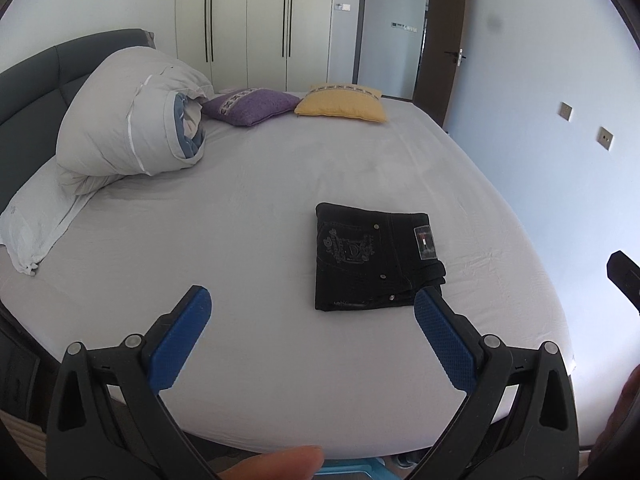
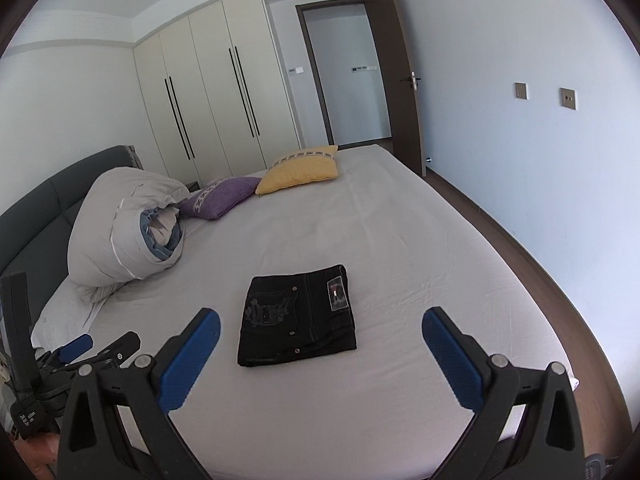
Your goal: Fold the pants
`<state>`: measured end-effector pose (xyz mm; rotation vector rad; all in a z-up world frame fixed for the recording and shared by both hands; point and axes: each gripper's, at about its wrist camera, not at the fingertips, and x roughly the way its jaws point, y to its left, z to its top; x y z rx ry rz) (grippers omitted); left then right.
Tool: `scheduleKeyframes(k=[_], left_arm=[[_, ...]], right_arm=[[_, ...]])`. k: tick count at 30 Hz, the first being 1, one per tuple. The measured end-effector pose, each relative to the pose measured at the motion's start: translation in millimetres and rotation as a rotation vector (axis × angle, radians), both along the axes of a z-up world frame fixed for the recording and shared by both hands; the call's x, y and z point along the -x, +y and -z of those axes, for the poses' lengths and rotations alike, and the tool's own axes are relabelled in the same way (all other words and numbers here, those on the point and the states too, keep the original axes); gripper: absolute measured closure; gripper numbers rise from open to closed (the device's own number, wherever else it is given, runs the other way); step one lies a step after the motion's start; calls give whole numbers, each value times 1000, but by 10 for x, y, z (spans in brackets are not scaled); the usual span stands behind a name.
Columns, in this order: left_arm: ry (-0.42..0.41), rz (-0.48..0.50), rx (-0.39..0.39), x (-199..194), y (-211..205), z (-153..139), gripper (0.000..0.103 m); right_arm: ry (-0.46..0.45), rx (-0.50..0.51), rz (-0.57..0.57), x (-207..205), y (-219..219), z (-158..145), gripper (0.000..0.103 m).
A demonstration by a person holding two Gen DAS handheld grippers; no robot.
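The black pants (image 1: 374,258) lie folded into a compact rectangle on the grey bed sheet (image 1: 260,208), back pocket and label facing up. They also show in the right wrist view (image 2: 298,316). My left gripper (image 1: 312,300) is open and empty, held above the bed's near edge, short of the pants. My right gripper (image 2: 320,320) is open and empty, also pulled back from the pants. The left gripper's fingers show at the left edge of the right wrist view (image 2: 76,346).
A rolled grey duvet (image 1: 128,136) lies by the dark headboard (image 1: 32,80). A purple cushion (image 1: 252,106) and a yellow cushion (image 1: 342,104) sit at the far side. Wardrobes (image 2: 208,92) and an open door (image 2: 400,76) stand behind.
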<state>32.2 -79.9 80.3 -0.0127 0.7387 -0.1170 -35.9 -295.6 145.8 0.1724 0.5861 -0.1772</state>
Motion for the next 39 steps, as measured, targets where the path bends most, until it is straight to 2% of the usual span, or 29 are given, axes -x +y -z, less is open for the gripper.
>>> scheduleKeyframes(k=[7,39], left_arm=[[34,5,7,-108,19,157,0],[108,-6,-2,-271,55,521,0]], right_arm=[[47,67,-30,-81,175,92,0],[126,43,-76,-211,243,305,0]])
